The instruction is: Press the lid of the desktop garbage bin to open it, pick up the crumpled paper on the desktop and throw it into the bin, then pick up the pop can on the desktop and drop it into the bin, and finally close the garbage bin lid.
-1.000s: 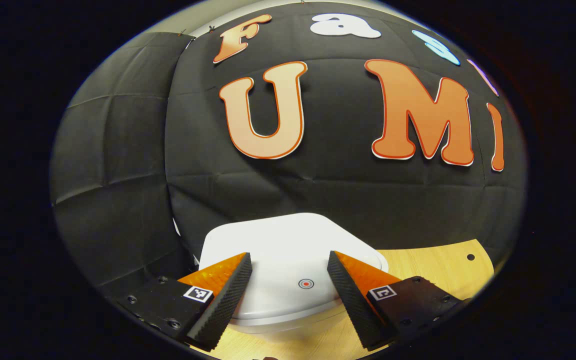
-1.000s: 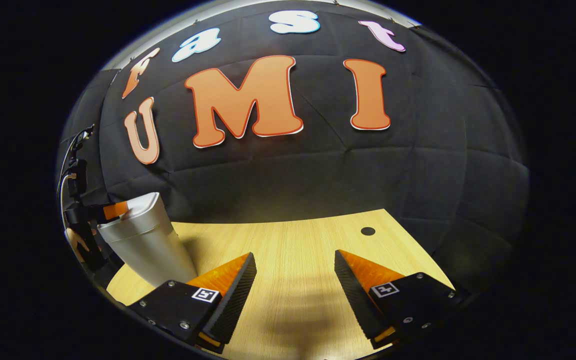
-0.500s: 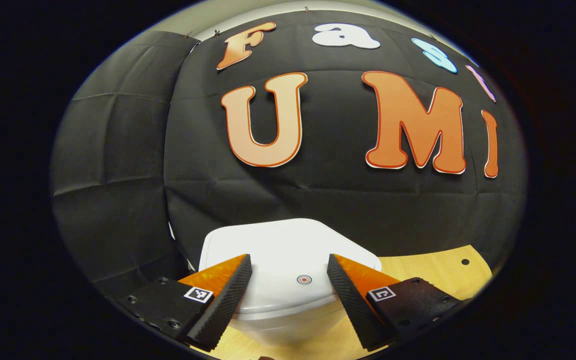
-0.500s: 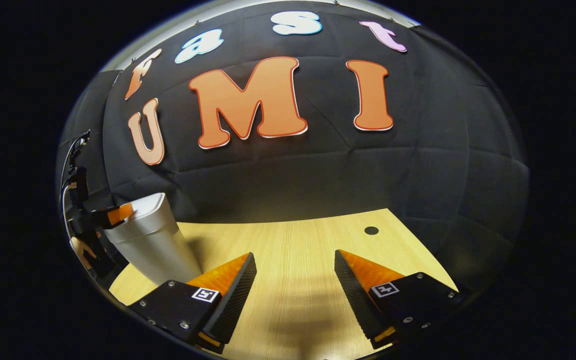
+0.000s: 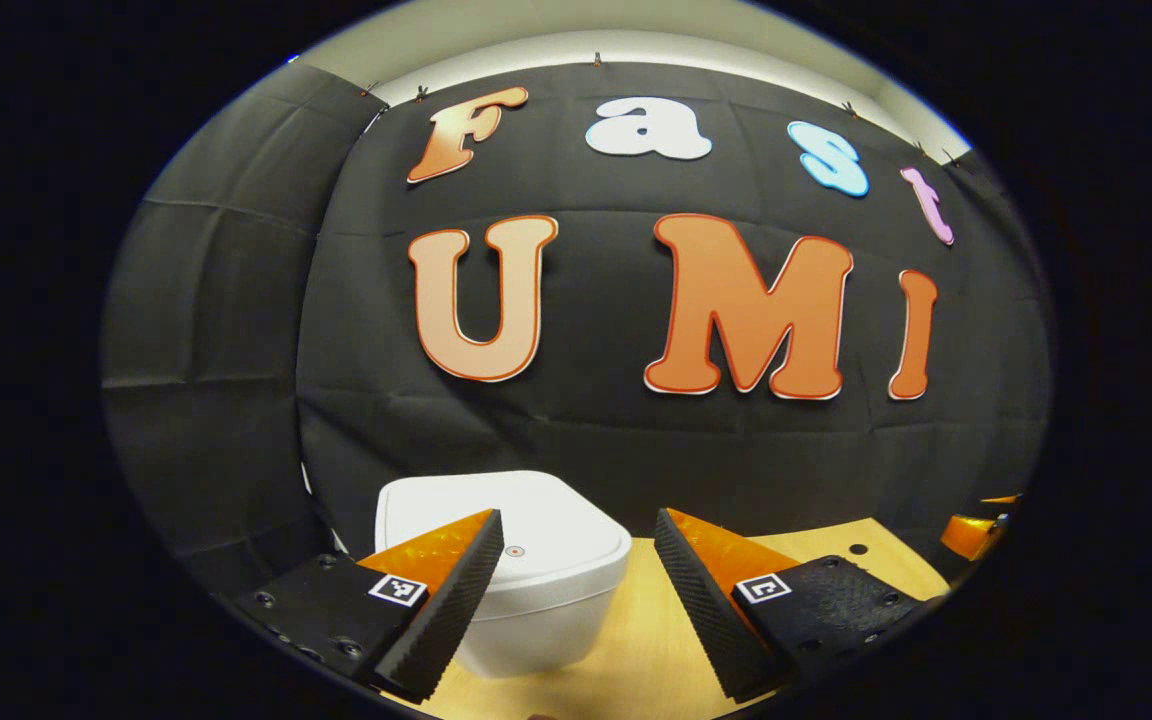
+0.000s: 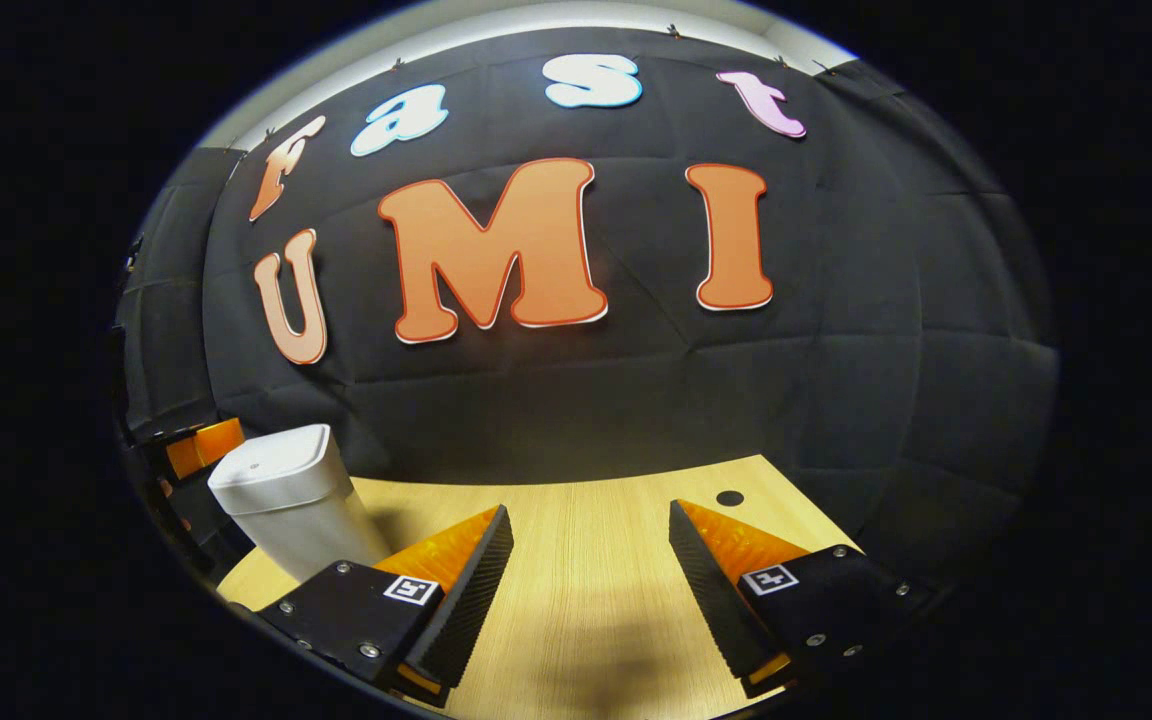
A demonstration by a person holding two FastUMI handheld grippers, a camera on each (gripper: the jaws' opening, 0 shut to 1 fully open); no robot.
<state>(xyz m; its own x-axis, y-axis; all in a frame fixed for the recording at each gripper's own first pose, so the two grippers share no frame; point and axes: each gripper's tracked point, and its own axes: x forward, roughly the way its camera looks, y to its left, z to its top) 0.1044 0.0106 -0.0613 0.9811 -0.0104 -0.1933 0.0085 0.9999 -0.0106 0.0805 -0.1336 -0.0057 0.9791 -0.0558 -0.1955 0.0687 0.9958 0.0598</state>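
Note:
The white desktop bin point(image 5: 546, 615) stands on the wooden table point(image 5: 651, 650) against the black cloth wall, its lid point(image 5: 546, 520) down with a small round mark on top. My left gripper point(image 5: 577, 514) hangs open just in front of the bin and a little above it, touching nothing. In the right gripper view the bin point(image 6: 286, 510) stands at the far left with its lid flat. My right gripper point(image 6: 590, 508) is open over bare table point(image 6: 586, 610), well to the right of the bin.
A small round hole point(image 6: 729, 497) sits in the table near its back right edge. A piece of the other gripper point(image 6: 201, 447) shows just left of the bin. The cloth wall stands close behind the bin.
My left gripper has drawn back from over the lid, so the bin looks smaller and farther off. The right gripper view has tilted up slightly. The lid stays down.

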